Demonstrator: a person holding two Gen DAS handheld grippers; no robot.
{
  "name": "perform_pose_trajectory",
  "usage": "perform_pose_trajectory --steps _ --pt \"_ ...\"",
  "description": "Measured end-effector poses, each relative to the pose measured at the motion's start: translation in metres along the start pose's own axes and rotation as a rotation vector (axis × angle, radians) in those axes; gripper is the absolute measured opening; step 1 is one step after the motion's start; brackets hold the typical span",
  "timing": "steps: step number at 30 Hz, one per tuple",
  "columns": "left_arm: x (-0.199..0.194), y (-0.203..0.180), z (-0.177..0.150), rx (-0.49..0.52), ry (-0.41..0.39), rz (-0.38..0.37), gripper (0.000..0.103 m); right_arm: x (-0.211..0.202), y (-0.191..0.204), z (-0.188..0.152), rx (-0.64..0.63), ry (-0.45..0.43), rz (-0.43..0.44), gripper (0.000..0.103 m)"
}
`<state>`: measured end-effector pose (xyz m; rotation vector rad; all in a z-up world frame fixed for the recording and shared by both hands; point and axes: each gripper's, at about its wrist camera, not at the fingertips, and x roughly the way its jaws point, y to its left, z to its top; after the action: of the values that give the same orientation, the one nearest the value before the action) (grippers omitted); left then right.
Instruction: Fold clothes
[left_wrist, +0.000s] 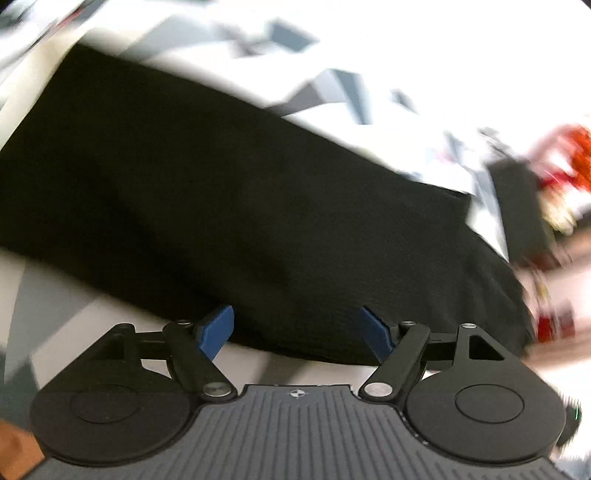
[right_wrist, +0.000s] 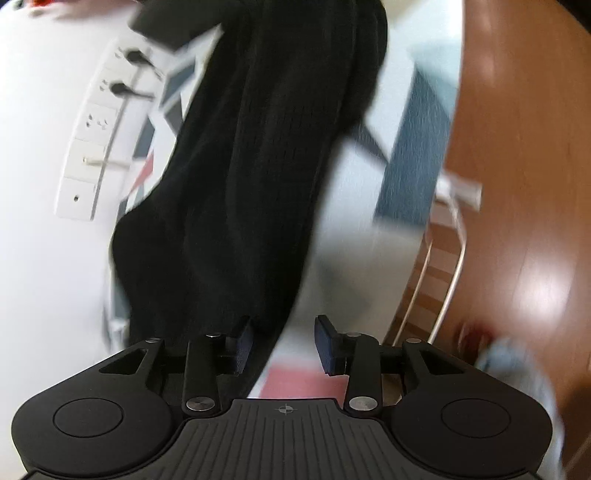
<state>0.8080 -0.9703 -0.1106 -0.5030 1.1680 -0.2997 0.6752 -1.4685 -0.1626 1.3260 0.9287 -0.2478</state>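
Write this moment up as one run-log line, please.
task: fold clothes | item: black knit garment lying on patterned white cloth surface | left gripper: open, nothing held | right gripper: open, garment edge between pads, ungripped

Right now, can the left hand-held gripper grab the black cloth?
Probably yes. The left hand-held gripper is open, and the black cloth lies right ahead of its blue fingers, with nothing between them that I can see.
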Motion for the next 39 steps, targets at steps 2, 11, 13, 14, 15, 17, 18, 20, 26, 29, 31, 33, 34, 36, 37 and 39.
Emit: perform_pose_trajectory --steps 2,11,13,14,15,17,18,20,26,29,31,33,34,36,37,39 --pt "-0.012 -0.025 0.002 0.123 -0.072 -0.046 0.084 -0.003 0.023 -0.006 -0.06 0.031 0.068 0.043" --pt "0.052 -0.038 0.029 0.294 -0.207 0.441 0.092 0.058 0.146 0.038 -0.577 -0.121 0.033 0.045" --pt "0.059 -0.02 0.036 0.201 -0.218 0.505 0.092 0.083 0.163 0.047 -0.604 -0.13 0.02 0.045" --pt "0.058 -0.008 0.038 0.162 -0.229 0.532 0.092 0.096 0.172 0.05 -0.624 -0.138 0.01 0.044" --pt "0.064 -0.004 0.044 0.142 -0.244 0.549 0.092 0.109 0.182 0.05 -0.671 -0.168 -0.041 0.043" --pt "0.068 0.006 0.06 0.136 -0.273 0.572 0.092 0.133 0.203 0.047 -0.775 -0.254 -0.189 0.044" --pt "0.066 0.011 0.067 0.137 -0.288 0.582 0.092 0.14 0.208 0.045 -0.787 -0.277 -0.217 0.043" --pt "0.066 0.019 0.082 0.15 -0.316 0.592 0.092 0.152 0.213 0.044 -0.797 -0.281 -0.236 0.043" --pt "0.08 0.038 0.101 0.145 -0.316 0.619 0.102 0.197 0.215 0.041 -0.879 -0.224 -0.39 0.042" --pt "0.072 0.044 0.096 0.116 -0.318 0.595 0.103 0.185 0.217 0.039 -0.846 -0.251 -0.372 0.043" --pt "0.068 0.049 0.096 0.103 -0.32 0.584 0.103 0.173 0.218 0.031 -0.884 -0.272 -0.368 0.048" --pt "0.065 0.052 0.095 0.1 -0.329 0.596 0.103 0.17 0.218 0.027 -0.922 -0.262 -0.378 0.05" --pt "0.064 0.053 0.094 0.095 -0.341 0.616 0.103 0.178 0.216 0.027 -0.94 -0.23 -0.396 0.049" --pt "0.062 0.056 0.093 0.077 -0.365 0.657 0.103 0.199 0.213 0.032 -0.956 -0.234 -0.407 0.051" --pt "0.062 0.057 0.093 0.071 -0.37 0.66 0.103 0.211 0.211 0.035 -0.962 -0.241 -0.41 0.057" --pt "0.061 0.061 0.093 0.059 -0.377 0.662 0.103 0.227 0.217 0.047 -0.954 -0.256 -0.4 0.059"
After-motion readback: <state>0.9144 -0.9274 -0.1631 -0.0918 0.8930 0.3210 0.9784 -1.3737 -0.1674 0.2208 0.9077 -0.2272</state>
